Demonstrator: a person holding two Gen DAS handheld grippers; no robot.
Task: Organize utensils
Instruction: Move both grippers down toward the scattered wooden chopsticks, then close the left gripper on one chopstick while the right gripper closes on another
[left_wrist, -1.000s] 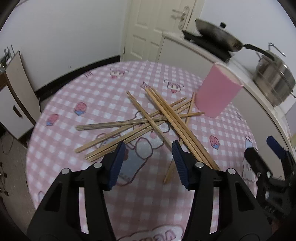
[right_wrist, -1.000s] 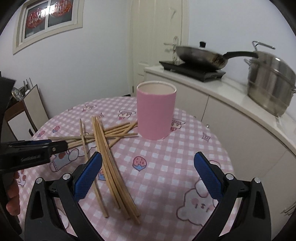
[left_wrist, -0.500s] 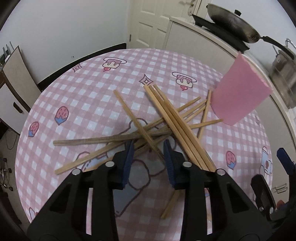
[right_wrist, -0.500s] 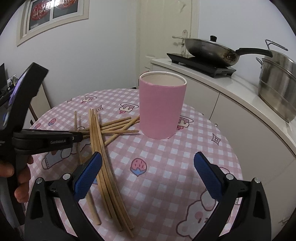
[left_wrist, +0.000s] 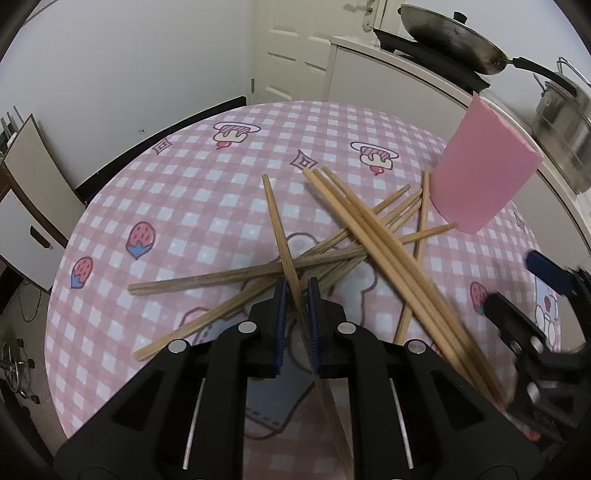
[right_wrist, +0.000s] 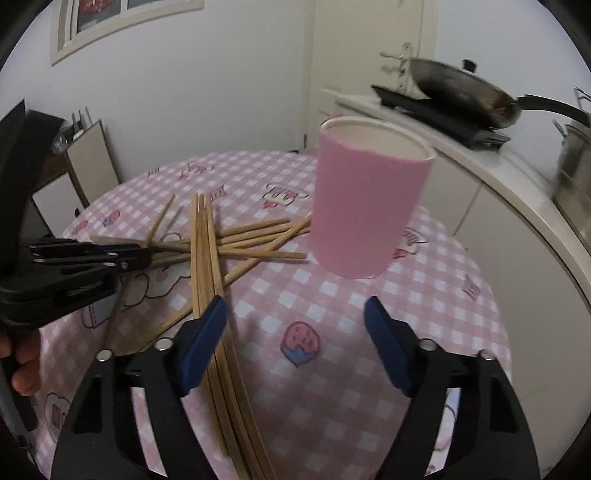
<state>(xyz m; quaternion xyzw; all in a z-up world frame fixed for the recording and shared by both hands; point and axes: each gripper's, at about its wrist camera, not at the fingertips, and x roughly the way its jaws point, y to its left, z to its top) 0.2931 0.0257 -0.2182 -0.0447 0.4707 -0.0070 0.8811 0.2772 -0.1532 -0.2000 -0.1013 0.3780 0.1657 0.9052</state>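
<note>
Several wooden chopsticks (left_wrist: 373, 236) lie crossed in a pile on the round table with the pink checked cloth (left_wrist: 192, 206). An upright pink cup (left_wrist: 484, 177) stands at the pile's right end and is empty in the right wrist view (right_wrist: 369, 206). My left gripper (left_wrist: 296, 295) is shut on one chopstick (left_wrist: 275, 218) that points away from me. My right gripper (right_wrist: 295, 325) is open over the cloth in front of the cup, its left finger beside a bundle of chopsticks (right_wrist: 207, 258). The left gripper also shows at the left of the right wrist view (right_wrist: 144, 256).
A white counter (right_wrist: 517, 177) runs along the table's right side with a black pan on a hob (right_wrist: 461, 99) and a steel pot (left_wrist: 565, 114). A white door (left_wrist: 291, 48) is behind the table. A folded chair (left_wrist: 33, 177) stands at the left.
My left gripper moved forward and down to the pile and closed on one chopstick. My right gripper moved closer to the cup and narrowed somewhat, still open.
</note>
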